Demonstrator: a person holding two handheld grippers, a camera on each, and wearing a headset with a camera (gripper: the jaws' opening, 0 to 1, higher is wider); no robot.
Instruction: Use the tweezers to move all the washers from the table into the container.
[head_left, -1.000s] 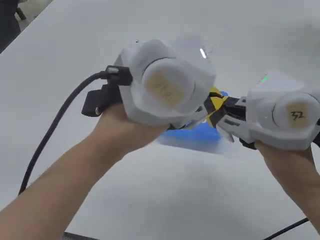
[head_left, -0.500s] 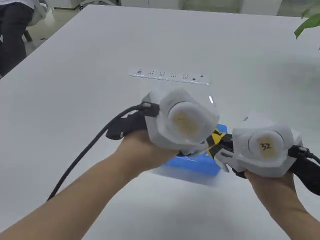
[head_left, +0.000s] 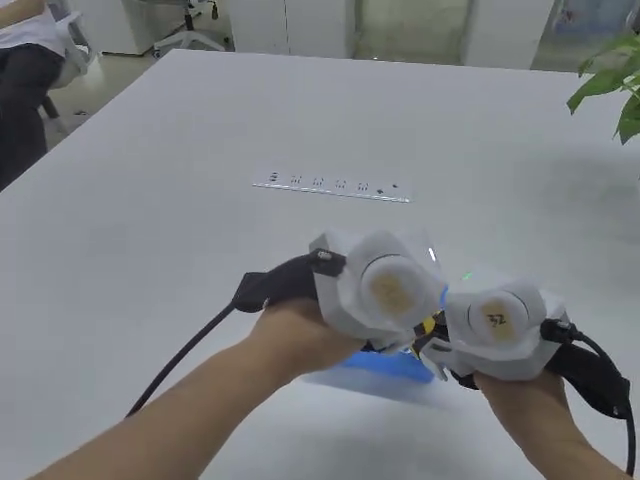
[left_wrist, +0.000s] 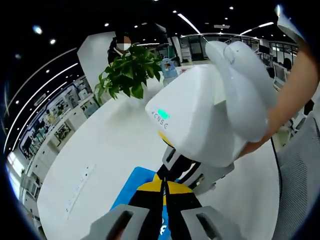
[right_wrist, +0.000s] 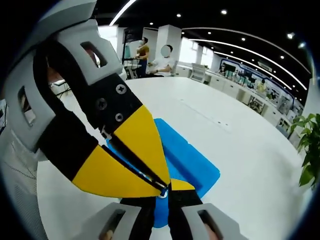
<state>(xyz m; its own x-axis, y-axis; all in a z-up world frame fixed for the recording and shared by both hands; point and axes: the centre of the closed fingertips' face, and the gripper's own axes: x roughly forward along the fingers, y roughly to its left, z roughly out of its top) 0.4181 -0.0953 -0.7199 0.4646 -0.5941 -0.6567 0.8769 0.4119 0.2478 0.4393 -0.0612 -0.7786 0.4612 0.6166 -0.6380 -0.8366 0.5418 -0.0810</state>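
Low centre of the head view: the left gripper (left_wrist: 163, 186) and right gripper (right_wrist: 172, 190) meet tip to tip above a flat blue plastic container (head_left: 385, 366) on the white table (head_left: 200, 150). Both grippers' jaws are clenched; I cannot tell what, if anything, they pinch.

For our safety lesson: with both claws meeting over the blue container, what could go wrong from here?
The left claw and right claw meet tip to tip over the flat blue plastic container; a jolt could drop anything small pinched there. In the head view the white housings hide those tips, so aiming is blind. The black cable could snag.
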